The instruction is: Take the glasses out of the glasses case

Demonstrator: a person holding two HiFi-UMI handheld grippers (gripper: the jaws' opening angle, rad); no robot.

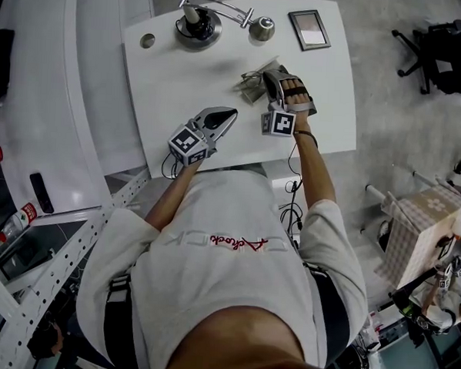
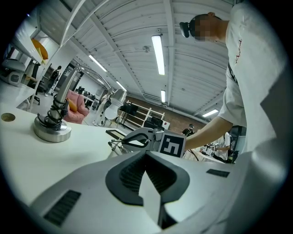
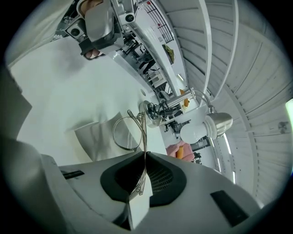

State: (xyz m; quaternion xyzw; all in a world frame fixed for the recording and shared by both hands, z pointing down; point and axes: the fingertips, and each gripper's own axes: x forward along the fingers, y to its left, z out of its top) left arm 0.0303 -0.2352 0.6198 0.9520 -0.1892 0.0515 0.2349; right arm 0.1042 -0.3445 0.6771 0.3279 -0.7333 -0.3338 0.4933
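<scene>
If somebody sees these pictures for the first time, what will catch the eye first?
First, the thin-rimmed glasses, pinched by one temple in the right tongs, over the grey case near the middle of the white table. Next, the left tongs, shut and empty, toward the table's near edge, and the desk lamp at its far edge.

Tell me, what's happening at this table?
A person is working with a hand-held gripper in each hand. The right gripper has its jaws shut on a temple of thin wire-framed glasses, holding them by the soft grey glasses case that lies on the white table. The left gripper hangs nearby, jaws shut and empty.
</scene>
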